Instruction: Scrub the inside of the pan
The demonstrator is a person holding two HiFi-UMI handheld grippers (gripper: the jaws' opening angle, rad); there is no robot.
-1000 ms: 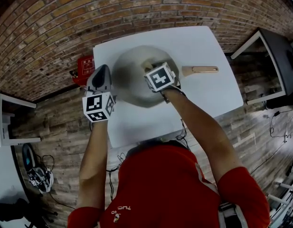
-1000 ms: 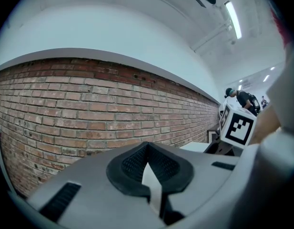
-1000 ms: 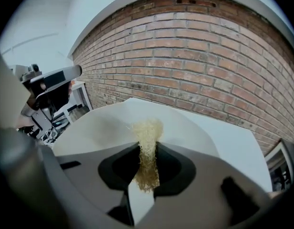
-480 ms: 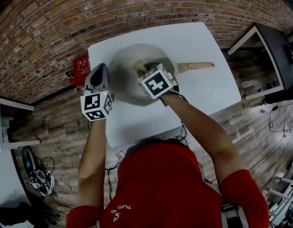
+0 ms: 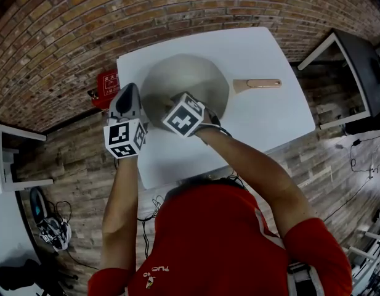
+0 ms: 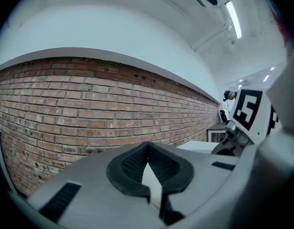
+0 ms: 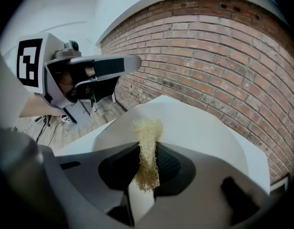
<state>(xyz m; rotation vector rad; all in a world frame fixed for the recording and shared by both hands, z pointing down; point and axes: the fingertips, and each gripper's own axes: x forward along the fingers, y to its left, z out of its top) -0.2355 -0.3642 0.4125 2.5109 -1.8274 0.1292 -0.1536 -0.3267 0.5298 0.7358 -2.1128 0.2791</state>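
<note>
On the white table [image 5: 270,116] sits the pan [image 5: 196,79], bowl up, its handle [image 5: 258,83] sticking out from the pan's right side. Over the pan's near-left inner wall, your right gripper [image 7: 149,152] is clenched on a straw-coloured scrubber [image 7: 147,128], whose frayed end juts past the pads toward the pan's pale inside. Just at the pan's left rim, your left gripper [image 6: 147,149] has its jaws pressed together, with nothing showing between them. Beyond the pan's far side runs a brick wall [image 5: 116,17]. Left of the pan, a red box [image 5: 108,85] stands on the floor.
</note>
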